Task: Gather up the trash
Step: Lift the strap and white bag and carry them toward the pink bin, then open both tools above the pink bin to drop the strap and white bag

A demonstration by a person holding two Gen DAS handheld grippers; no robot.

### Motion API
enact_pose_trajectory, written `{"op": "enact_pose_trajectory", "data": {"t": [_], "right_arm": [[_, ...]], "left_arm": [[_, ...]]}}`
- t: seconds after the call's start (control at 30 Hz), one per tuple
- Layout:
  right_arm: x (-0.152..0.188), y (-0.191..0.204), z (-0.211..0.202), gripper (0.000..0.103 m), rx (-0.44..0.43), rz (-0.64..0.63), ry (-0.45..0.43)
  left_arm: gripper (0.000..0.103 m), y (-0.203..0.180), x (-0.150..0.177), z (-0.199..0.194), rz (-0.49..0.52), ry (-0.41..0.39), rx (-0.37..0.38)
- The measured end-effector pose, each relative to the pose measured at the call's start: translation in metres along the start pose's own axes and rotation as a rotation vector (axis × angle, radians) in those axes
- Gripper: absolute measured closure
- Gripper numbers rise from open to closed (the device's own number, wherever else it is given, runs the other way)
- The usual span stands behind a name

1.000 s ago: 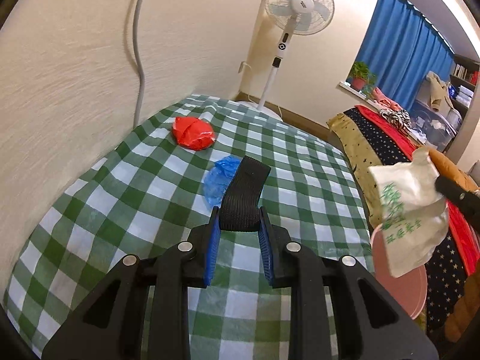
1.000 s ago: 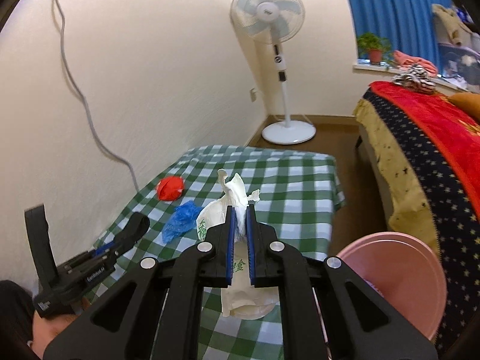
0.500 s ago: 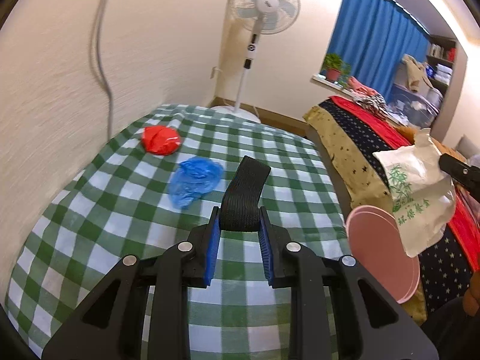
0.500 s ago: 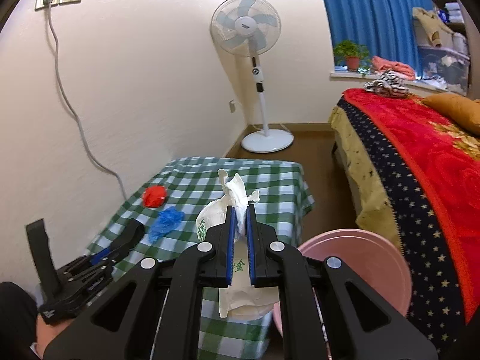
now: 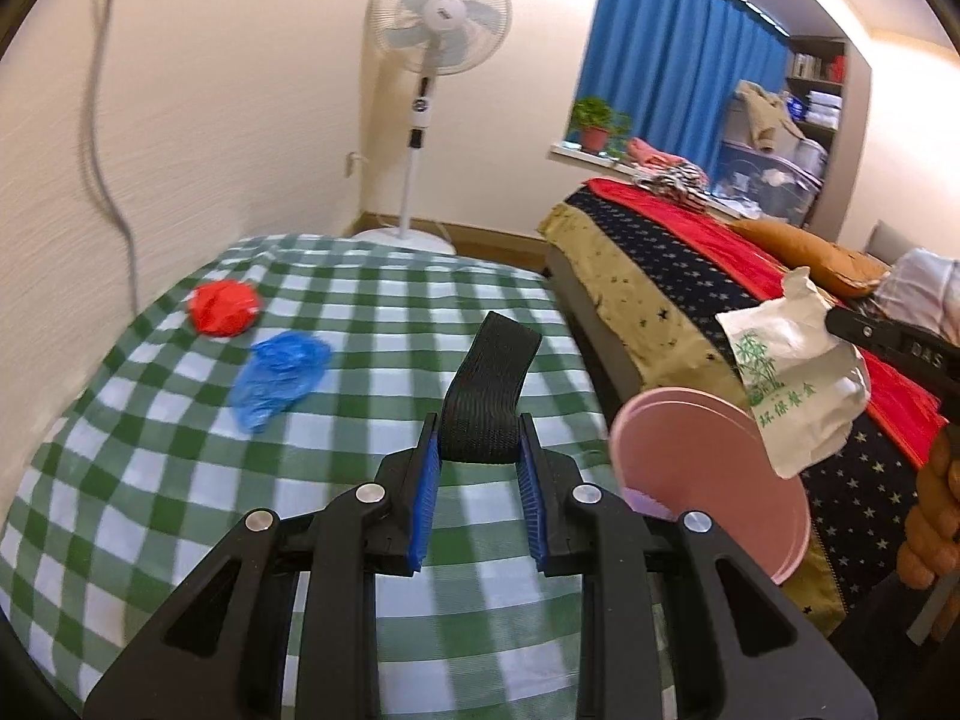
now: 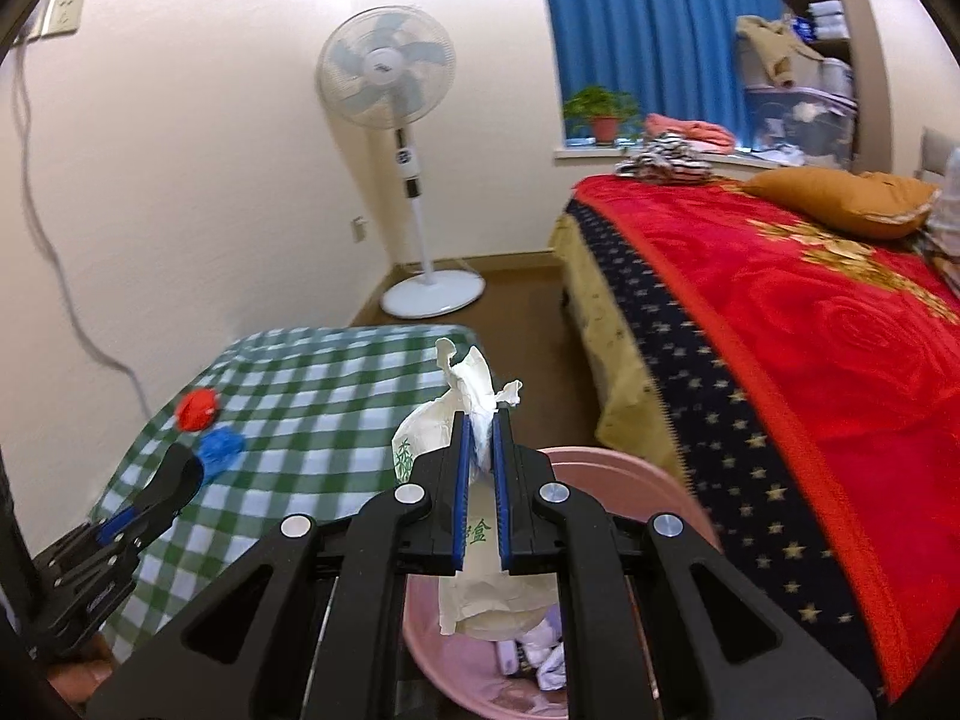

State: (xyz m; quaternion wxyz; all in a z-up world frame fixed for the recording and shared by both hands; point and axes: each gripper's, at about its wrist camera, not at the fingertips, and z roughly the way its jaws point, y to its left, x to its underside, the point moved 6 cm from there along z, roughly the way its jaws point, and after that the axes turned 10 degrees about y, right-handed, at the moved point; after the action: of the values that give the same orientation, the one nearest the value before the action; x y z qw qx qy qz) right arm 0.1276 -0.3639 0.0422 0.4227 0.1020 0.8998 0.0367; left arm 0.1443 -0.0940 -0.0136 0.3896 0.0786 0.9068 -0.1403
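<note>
My right gripper (image 6: 480,420) is shut on the crumpled top of a white paper bag (image 6: 474,564) with green print. The bag hangs over the mouth of a pink bin (image 6: 606,461) that stands between table and bed. In the left wrist view the same bag (image 5: 792,378) dangles just right of the bin (image 5: 690,456). My left gripper (image 5: 478,427) is shut on a black strap (image 5: 489,384) that sticks up between its blue pads. A red wad (image 5: 223,306) and a blue plastic wad (image 5: 279,375) lie on the green-checked table (image 5: 384,324).
A standing fan (image 6: 414,180) is by the far wall, and a bed with a red blanket (image 6: 810,330) runs along the right. A cable hangs down the wall (image 5: 108,180). A person's hand (image 5: 933,510) holds the right gripper. Some trash lies in the bin (image 6: 543,663).
Both grippers have swung right, away from the table and toward the bed. The white bag has moved from above the table edge to above the pink bin. Both grips are unchanged.
</note>
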Motion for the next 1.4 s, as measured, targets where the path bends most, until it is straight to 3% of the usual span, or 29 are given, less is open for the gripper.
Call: {"op": "enact_pose_trajectory", "data": {"t": [0.27, 0.57, 1.23, 1.3, 1.37, 1.4], "right_arm": [[-0.001, -0.045, -0.003, 0.095, 0.087, 0.061, -0.019], [-0.004, -0.062, -0.001, 0.095, 0.098, 0.112, -0.020], [-0.003, -0.074, 0.005, 0.094, 0.090, 0.162, -0.009], [-0.002, -0.073, 0.007, 0.090, 0.077, 0.164, -0.003], [-0.001, -0.074, 0.009, 0.088, 0.081, 0.161, 0.005], [-0.001, -0.074, 0.010, 0.081, 0.082, 0.162, 0.005]], "left_arm": [[0.079, -0.061, -0.003, 0.013, 0.090, -0.004, 0.090], [0.079, -0.113, 0.002, 0.039, 0.137, 0.031, 0.162], [0.079, -0.148, -0.005, 0.075, 0.158, 0.083, 0.206], [0.076, -0.151, -0.004, 0.078, 0.166, 0.106, 0.221], [0.067, -0.151, -0.002, 0.083, 0.169, 0.130, 0.221], [0.067, -0.148, -0.001, 0.083, 0.167, 0.129, 0.218]]}}
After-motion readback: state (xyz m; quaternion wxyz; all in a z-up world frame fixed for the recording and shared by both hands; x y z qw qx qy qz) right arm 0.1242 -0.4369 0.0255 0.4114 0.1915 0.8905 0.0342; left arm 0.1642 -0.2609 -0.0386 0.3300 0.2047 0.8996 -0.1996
